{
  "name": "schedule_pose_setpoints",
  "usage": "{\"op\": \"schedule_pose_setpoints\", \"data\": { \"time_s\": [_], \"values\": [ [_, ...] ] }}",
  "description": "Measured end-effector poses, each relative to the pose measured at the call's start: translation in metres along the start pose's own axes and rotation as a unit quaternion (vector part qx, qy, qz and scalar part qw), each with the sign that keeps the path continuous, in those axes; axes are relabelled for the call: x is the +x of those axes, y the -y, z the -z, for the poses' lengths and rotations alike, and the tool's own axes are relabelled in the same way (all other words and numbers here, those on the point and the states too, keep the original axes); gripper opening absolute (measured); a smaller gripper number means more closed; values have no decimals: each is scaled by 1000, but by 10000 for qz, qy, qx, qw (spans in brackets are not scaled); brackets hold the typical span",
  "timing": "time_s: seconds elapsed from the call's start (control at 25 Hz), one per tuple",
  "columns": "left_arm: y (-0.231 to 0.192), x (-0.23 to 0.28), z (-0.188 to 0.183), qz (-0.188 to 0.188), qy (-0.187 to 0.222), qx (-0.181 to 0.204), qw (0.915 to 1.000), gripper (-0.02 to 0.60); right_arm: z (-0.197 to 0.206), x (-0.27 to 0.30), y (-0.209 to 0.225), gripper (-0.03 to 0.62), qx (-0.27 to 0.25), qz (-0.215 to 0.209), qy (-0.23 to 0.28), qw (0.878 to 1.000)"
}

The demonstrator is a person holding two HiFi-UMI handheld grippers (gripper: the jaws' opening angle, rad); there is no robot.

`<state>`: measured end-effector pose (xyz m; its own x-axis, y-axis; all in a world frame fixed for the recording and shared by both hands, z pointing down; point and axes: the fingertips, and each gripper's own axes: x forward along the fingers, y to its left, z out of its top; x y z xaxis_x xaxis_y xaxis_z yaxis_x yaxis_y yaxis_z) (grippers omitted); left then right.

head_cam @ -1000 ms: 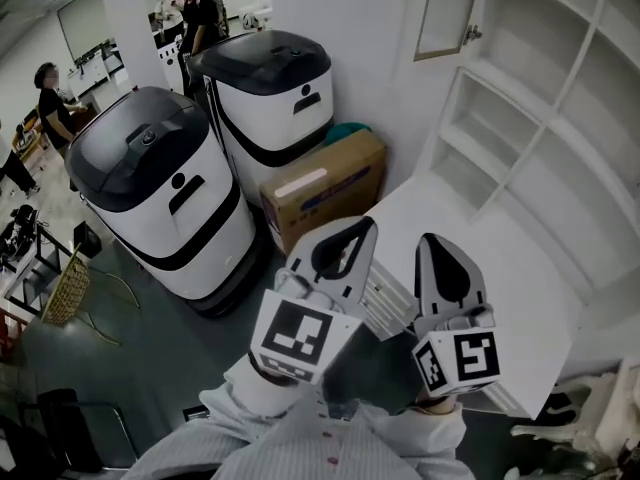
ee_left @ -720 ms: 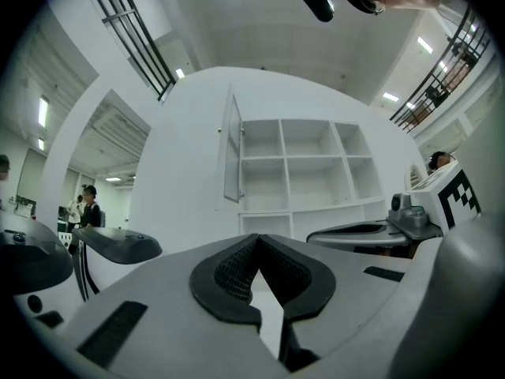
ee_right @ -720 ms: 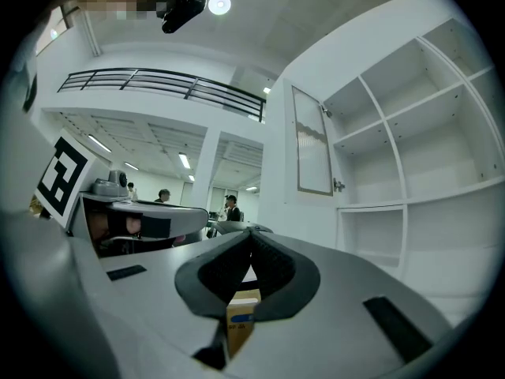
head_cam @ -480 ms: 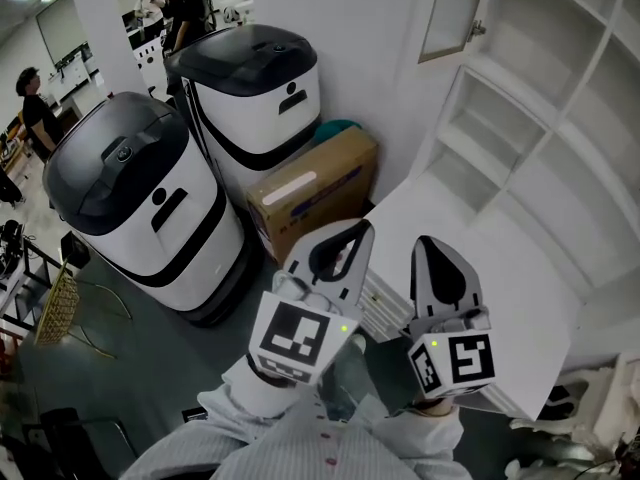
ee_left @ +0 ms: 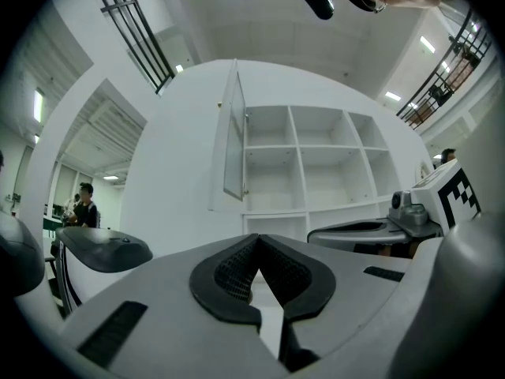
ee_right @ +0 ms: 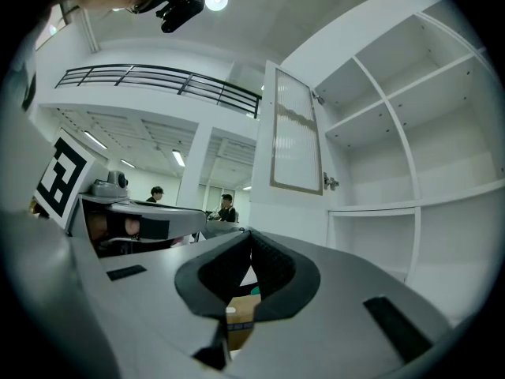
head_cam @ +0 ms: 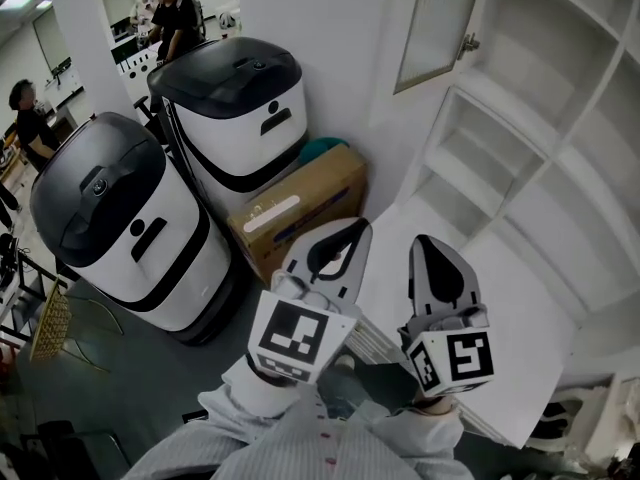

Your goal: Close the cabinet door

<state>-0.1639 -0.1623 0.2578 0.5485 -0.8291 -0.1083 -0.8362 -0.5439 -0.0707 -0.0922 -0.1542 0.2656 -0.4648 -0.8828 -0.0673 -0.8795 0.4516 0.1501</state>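
The white cabinet door (head_cam: pixel 433 28) with a ribbed pane stands swung open at the upper left of the white shelf unit (head_cam: pixel 540 158), its small knob (head_cam: pixel 467 41) toward the shelves. It is edge-on in the left gripper view (ee_left: pixel 233 136) and shows its pane in the right gripper view (ee_right: pixel 297 133). My left gripper (head_cam: pixel 354 230) and right gripper (head_cam: pixel 426 244) are held side by side, both shut and empty, well short of the door. Their closed jaws fill the low part of the left gripper view (ee_left: pixel 256 240) and the right gripper view (ee_right: pixel 251 236).
Two big white-and-black rounded machines (head_cam: pixel 232 108) (head_cam: pixel 112 218) stand at the left, with a cardboard box (head_cam: pixel 300 206) against the wall beside them. A white counter (head_cam: pixel 470 298) lies under the shelves. People (head_cam: pixel 168 10) stand far back.
The person has stepped toward the cabinet with both grippers held as before. The door and shelves are closer and the machines have slid left in the head view.
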Motion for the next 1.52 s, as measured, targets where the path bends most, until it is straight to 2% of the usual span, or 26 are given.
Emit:
{"op": "schedule_pose_setpoints", "data": {
  "time_s": [0.24,0.52,0.76,0.92,1.08,1.36,1.52],
  "values": [
    [4,47,-11,-101,42,39,9999,9,-8,21,47,12,-41,-88,67,9999],
    [-1,78,-11,-304,-16,69,9995,9,-6,41,77,12,-39,-264,77,9996],
    [-14,89,-11,-352,-128,128,9992,9,-4,56,80,12,3,-356,91,9993],
    [-28,93,-21,-409,27,148,9991,10,-1,71,82,12,79,-358,76,9993],
    [-45,92,-31,-536,225,37,9983,11,-3,83,81,12,101,-341,131,9993],
    [-67,92,-32,-541,188,-164,9982,13,-1,98,77,12,119,-379,151,9991],
    [-75,95,-41,-537,290,-199,9979,110,2,101,75,12,130,-399,137,9990]
  ]
}}
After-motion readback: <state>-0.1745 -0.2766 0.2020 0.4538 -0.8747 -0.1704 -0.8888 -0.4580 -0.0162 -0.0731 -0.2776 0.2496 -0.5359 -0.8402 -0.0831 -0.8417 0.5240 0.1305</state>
